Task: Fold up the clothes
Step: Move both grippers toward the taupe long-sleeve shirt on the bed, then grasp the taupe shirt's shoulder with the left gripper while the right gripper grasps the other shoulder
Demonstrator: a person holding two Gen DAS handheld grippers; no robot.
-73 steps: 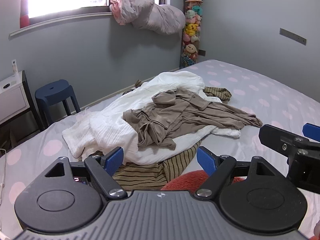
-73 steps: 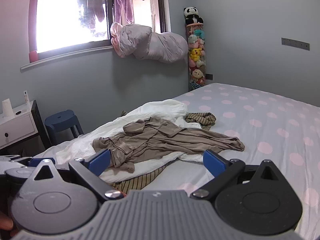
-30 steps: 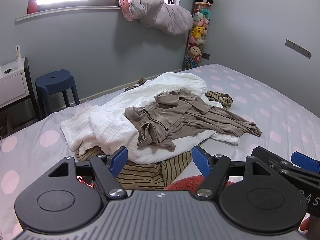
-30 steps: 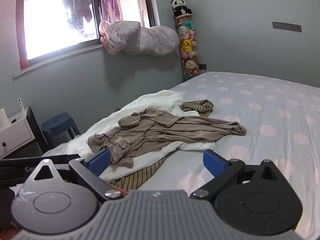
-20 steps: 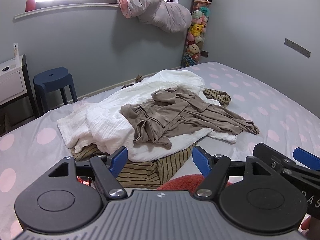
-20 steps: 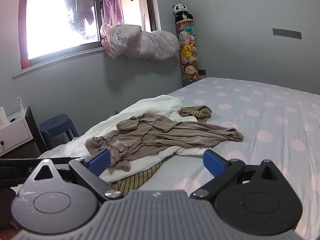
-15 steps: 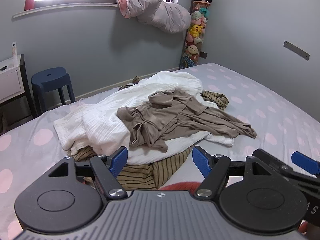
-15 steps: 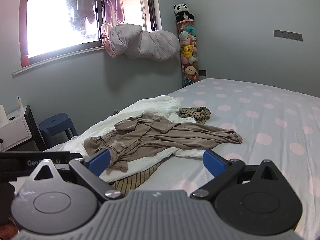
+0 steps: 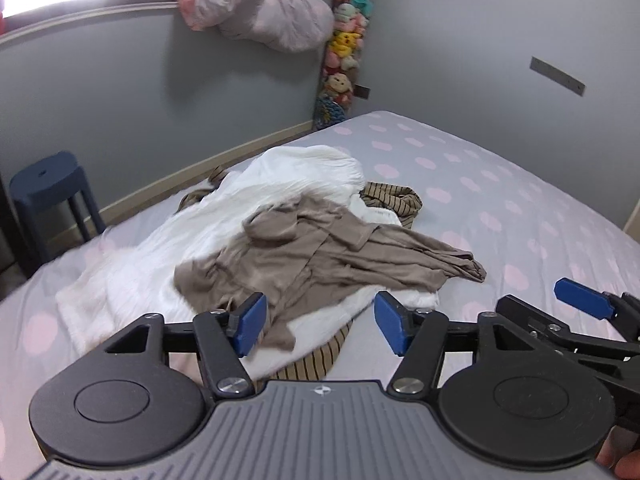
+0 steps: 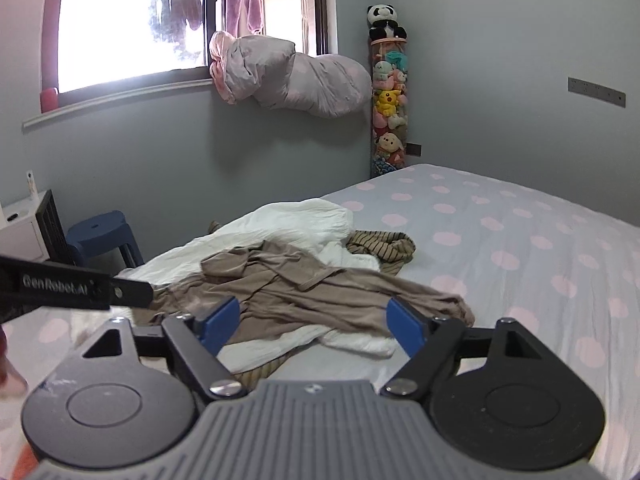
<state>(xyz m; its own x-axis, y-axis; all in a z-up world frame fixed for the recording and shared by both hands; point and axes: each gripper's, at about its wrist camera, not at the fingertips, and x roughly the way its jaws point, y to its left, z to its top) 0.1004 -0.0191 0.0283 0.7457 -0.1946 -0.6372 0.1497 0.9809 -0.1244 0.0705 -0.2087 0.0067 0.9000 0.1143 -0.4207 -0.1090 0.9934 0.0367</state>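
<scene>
- your left gripper (image 9: 316,322) has its two blue fingers spread wide and nothing is between them; it hangs over the near edge of the clothes pile.
- your right gripper (image 10: 310,322) is also wide apart and it holds nothing; it is just beside the left one, on its right.
- the brown garment (image 9: 320,252) lies crumpled on top of the pile, with one long part stretched to the right, toward the dotted sheet.
- under it is the white garment (image 9: 168,248), spread wide to the left and to the back.
- a striped garment (image 9: 394,198) shows behind the pile on the right, and striped cloth also comes out under the white one at the near edge.
- all the clothes lie on the bed (image 9: 520,208), which has a grey sheet with pink dots.
- beside the bed on the left stands a blue stool (image 9: 48,184), against the grey wall.
- a bundled quilt (image 10: 296,76) hangs at the window sill, and a tall tube of plush toys (image 10: 388,100) stands in the corner.
</scene>
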